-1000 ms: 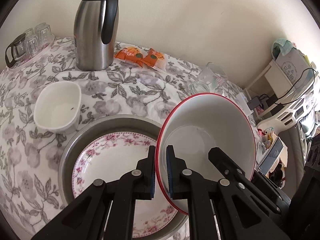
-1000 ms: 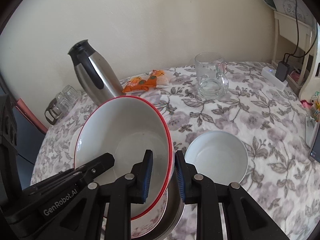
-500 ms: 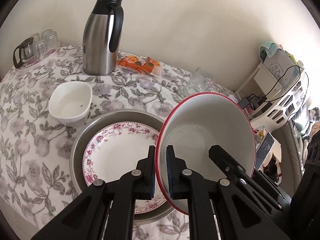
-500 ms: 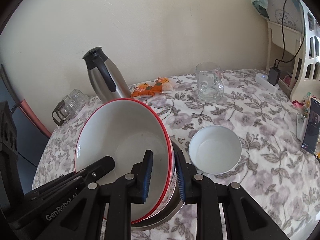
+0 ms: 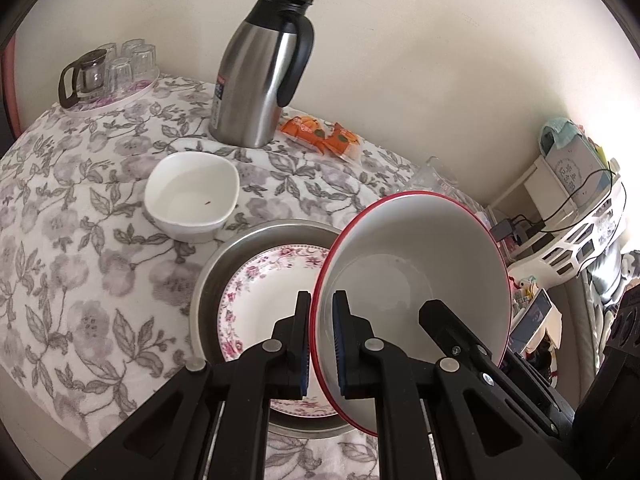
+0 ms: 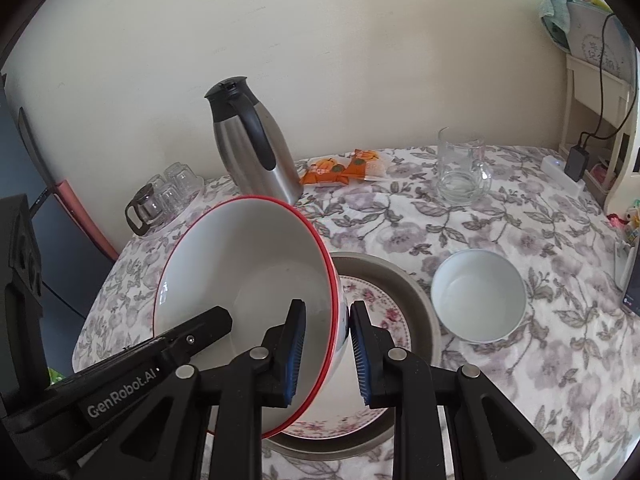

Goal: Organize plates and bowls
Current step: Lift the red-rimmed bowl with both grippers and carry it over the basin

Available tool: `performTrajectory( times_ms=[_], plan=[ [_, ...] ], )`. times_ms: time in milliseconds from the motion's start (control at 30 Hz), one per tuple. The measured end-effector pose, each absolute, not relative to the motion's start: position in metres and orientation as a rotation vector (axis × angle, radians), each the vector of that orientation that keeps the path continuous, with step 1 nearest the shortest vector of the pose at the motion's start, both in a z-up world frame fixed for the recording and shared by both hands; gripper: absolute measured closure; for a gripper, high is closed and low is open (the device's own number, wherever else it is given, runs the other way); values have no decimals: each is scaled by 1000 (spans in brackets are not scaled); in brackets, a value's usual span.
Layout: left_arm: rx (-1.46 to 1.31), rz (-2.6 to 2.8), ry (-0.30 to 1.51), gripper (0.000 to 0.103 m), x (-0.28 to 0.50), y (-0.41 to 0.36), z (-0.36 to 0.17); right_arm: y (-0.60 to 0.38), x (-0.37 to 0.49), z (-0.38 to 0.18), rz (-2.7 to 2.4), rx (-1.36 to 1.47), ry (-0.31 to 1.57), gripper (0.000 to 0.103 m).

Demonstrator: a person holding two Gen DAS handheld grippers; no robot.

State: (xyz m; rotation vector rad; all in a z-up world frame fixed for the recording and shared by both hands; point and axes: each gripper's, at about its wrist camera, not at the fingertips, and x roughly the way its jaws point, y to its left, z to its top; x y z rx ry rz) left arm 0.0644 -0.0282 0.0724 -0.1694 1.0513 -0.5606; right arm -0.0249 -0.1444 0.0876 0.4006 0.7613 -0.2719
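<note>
Both hand-held grippers, left (image 5: 321,344) and right (image 6: 327,354), stay clamped on the red-rimmed bowl (image 5: 416,300) above the flowered plate (image 5: 264,304). Two white bowls (image 5: 192,196) (image 6: 478,294) sit unstacked on the surface (image 5: 80,240).

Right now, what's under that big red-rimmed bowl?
A flowered plate in a metal pan; the red-rimmed bowl, held tilted above, hides part of them.

Left gripper (image 5: 321,340): matte black plastic linkage arms, silver pivot rivets, blue ribbed pads (image 5: 340,340) on the inner finger faces. Right gripper (image 6: 326,354): same build; white "GenRobot.AI" lettering shows on the black arm at its side.
</note>
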Motion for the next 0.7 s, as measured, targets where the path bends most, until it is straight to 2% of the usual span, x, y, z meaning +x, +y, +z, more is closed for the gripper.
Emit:
performTrajectory(
  times_ms=[333,700],
  plan=[
    [-238,-521,1076,93,79,-3,63,-128,-8,75,-246,408,800,78],
    [-243,-517,1151,93,90,-11,40,-136,3,46,-275,422,882,78]
  ],
)
